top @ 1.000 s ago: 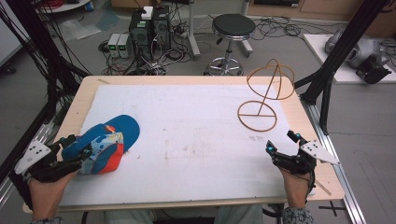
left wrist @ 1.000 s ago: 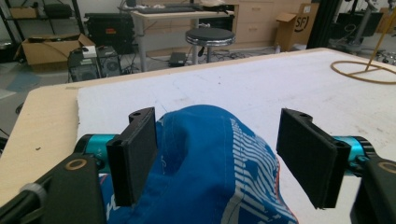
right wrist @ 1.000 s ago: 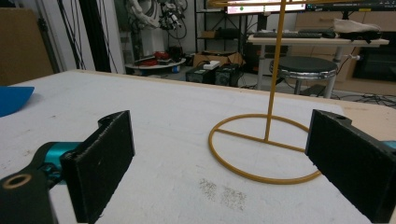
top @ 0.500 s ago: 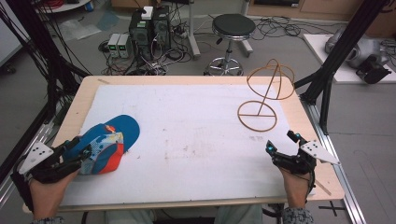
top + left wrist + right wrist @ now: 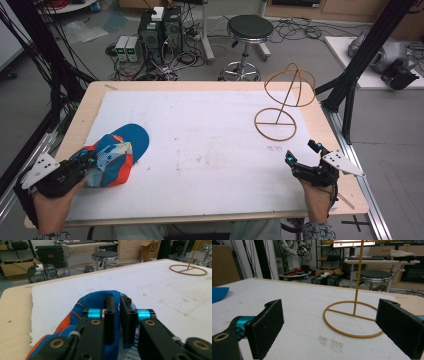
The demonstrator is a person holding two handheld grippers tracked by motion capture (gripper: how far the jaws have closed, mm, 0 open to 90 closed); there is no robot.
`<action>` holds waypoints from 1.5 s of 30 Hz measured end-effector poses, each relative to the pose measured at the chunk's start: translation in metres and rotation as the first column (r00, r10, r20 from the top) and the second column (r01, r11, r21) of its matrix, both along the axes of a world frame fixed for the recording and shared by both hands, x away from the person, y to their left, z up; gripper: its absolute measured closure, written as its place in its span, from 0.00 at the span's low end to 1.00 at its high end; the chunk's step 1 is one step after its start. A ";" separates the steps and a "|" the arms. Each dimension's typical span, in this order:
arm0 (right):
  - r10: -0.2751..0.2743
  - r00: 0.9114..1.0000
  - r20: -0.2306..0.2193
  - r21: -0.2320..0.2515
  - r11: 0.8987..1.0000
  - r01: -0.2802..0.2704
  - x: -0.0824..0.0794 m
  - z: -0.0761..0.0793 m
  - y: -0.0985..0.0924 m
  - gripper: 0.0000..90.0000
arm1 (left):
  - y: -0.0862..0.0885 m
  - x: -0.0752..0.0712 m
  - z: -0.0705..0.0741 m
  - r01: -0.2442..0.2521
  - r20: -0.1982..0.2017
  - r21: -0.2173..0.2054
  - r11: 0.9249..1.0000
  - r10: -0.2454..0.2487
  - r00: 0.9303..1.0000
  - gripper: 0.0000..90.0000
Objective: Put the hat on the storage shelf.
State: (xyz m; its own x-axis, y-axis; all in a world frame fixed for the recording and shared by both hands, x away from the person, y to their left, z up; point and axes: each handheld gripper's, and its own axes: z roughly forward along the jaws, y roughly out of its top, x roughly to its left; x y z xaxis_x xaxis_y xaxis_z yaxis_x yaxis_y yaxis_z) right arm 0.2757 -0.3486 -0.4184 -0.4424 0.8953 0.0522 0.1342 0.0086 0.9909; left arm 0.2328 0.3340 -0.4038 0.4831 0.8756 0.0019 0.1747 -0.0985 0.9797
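A: Any containers on the table (image 5: 210,95)?

B: Nothing that holds anything. There's a white mat (image 5: 210,145) over the wood, a cap (image 5: 117,155) at its near left and a wire stand (image 5: 282,107) at the far right. The stand is 2 rings joined by 1 upright rod, and it carries nothing.

A: Where exactly is the cap?

B: On the mat, near the front left corner, its blue brim pointing away from the person. The orange and patterned part faces the left gripper (image 5: 89,161).

A: And that gripper?

B: Its jaws are clamped on the cap's near edge. In the left gripper view the 2 black jaws stand nearly together with blue cloth pinched between them.

A: Was it like that a second ago?

B: No. Then the jaws stood wide around the same edge. They have just been closing, with the cloth between them, and now they pinch it. The hand itself sits where it was, and the cap has not shifted on the mat.

A: The right gripper (image 5: 299,156)?

B: Jaws wide apart, nothing between them. It rests near the front right corner, just short of the stand's base ring. In the right gripper view the ring lies on the mat between the 2 pads, farther off. No change there from before.
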 end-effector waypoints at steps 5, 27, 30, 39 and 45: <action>0.000 1.000 -0.003 0.002 1.000 0.000 0.001 0.000 -0.001 0.08 | -0.006 0.000 0.006 0.020 0.020 -0.029 0.999 -0.019 1.000 0.97; -0.032 0.999 0.006 0.098 0.995 0.031 0.002 -0.002 -0.021 0.08 | -0.060 0.027 0.064 0.100 0.093 -0.053 0.994 -0.094 0.991 0.97; -0.030 1.000 0.004 0.100 0.995 0.029 0.003 -0.002 -0.022 0.08 | -0.072 0.036 0.075 0.120 0.106 -0.059 0.991 -0.113 0.988 0.97; -0.031 1.000 -0.001 0.125 0.992 0.031 0.003 -0.003 -0.024 0.08 | -0.096 0.060 0.096 0.148 0.138 -0.078 0.986 -0.137 0.981 0.97; -0.028 1.000 -0.001 0.133 0.991 0.028 0.004 -0.004 -0.024 0.08 | -0.111 0.078 0.112 0.150 0.169 -0.082 0.985 -0.135 0.976 0.97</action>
